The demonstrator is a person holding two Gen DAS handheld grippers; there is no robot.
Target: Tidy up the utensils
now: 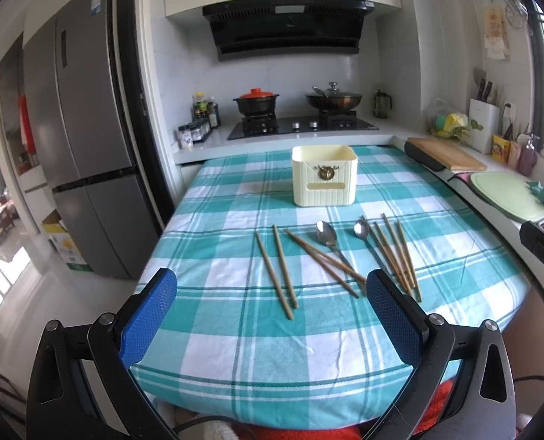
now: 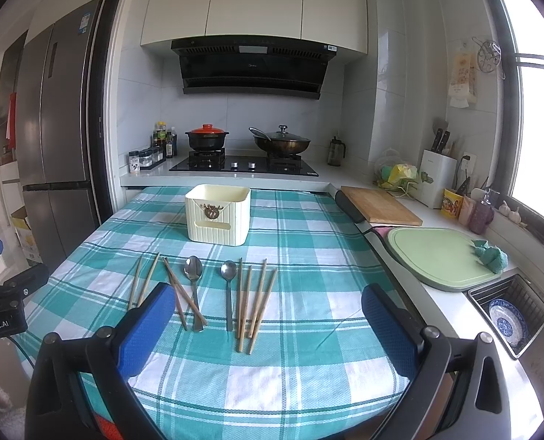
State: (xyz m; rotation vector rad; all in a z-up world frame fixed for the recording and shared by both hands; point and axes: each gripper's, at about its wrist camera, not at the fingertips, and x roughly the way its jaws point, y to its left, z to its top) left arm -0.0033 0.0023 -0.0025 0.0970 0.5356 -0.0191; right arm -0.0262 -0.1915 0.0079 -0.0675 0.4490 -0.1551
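A cream utensil holder box (image 1: 324, 175) (image 2: 218, 213) stands on the teal checked tablecloth (image 1: 235, 337) (image 2: 308, 256). In front of it lie two steel spoons (image 1: 326, 236) (image 2: 193, 269), the second (image 1: 362, 229) (image 2: 228, 270) to its right, and several wooden chopsticks in loose pairs (image 1: 277, 267) (image 2: 257, 304). My left gripper (image 1: 272, 286) is open and empty, held above the near table edge. My right gripper (image 2: 266, 300) is open and empty, also above the near edge. Each gripper shows at the side of the other's view.
A stove with a black pot (image 1: 256, 101) and a wok (image 1: 333, 99) sits behind the table. A counter on the right holds a wooden board (image 2: 380, 205), a green board (image 2: 444, 256) and a sink rack with a dish (image 2: 506, 321). A fridge (image 1: 81, 128) stands left.
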